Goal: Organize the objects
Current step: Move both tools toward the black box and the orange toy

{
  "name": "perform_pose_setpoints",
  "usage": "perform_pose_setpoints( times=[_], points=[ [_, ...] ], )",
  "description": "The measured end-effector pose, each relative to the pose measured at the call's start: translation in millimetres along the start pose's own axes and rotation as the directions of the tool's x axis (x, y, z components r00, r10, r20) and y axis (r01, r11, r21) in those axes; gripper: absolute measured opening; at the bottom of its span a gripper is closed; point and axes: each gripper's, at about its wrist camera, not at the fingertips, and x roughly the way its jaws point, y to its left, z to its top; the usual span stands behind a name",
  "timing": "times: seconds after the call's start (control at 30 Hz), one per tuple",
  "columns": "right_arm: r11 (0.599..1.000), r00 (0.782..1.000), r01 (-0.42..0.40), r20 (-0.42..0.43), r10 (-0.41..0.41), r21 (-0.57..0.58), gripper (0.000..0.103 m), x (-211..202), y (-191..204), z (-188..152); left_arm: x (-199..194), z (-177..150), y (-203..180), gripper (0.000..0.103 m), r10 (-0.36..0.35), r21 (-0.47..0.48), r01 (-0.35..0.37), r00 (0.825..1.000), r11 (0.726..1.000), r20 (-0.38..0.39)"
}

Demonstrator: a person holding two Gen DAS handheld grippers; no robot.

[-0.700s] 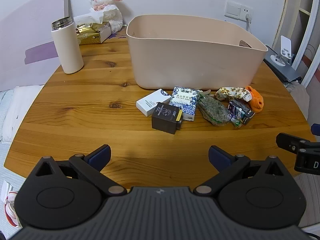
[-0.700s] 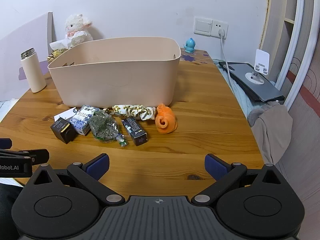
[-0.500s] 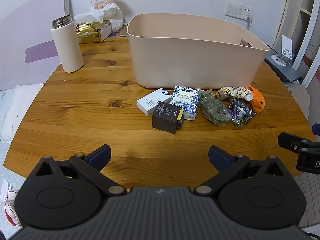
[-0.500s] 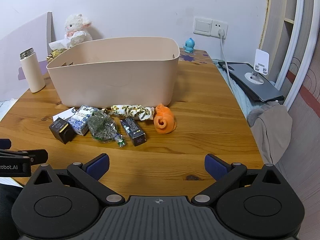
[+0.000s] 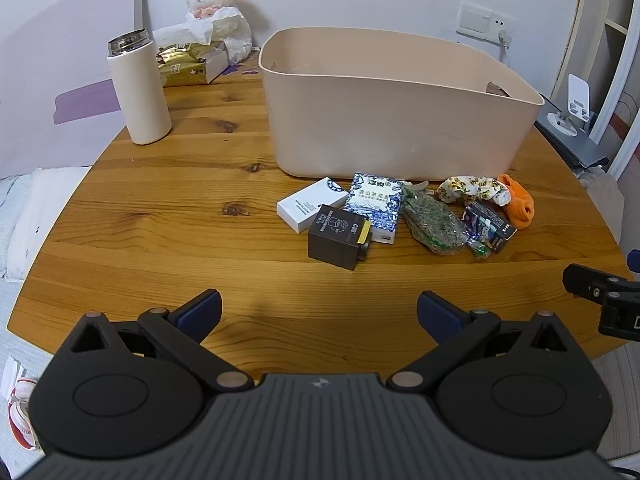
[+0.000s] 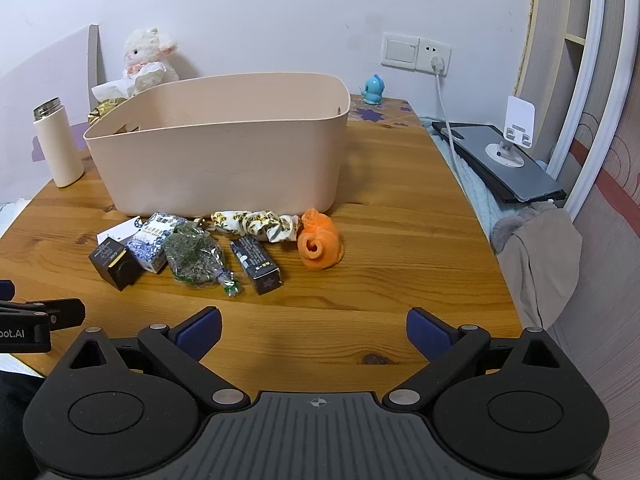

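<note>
Both your left tongs (image 5: 319,307) and right tongs (image 6: 314,327) are released and hold nothing. The items lie on the counter (image 5: 168,216) just before the bin (image 5: 392,128). The black box (image 5: 337,237) looks stiff and light: take its flat sides. The orange cloth (image 6: 320,239) looks soft: pinch its middle.

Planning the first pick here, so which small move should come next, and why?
Probably ease the open left gripper forward toward the black box: it lies nearest of the row in front of the bin, and both grippers are empty.
</note>
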Motion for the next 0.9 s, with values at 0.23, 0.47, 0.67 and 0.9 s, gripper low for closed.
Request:
perform_pose_setpoints(
  times=[0.23, 0.47, 0.67, 0.9],
  points=[
    [1.000, 1.000, -0.004, -0.001, 0.004, 0.001, 0.099, 0.7, -0.4, -0.3, 0.0, 0.8, -1.0, 0.103, -0.002, -0.002, 0.002, 1.000, 1.000, 0.000],
    [1.000, 1.000, -0.010, -0.002, 0.010, -0.003, 0.099, 2.8, 0.9, -0.3, 1.2, 2.3, -0.2, 0.103, -0.003, -0.007, 0.003, 1.000, 1.000, 0.003],
    [1.000, 1.000, -0.012, -0.002, 0.012, 0.002, 0.098, 5.2, -0.3, 0.8, 1.3, 2.5, 0.1, 0.103, -0.003, -0.007, 0.003, 1.000, 1.000, 0.002],
    [1.000, 1.000, -0.016, -0.003, 0.016, 0.010, 0.098, 9.6, -4.8, 1.9, 5.1, 5.2, -0.3, 0.103, 0.003, -0.008, -0.003, 1.000, 1.000, 0.000]
  ],
)
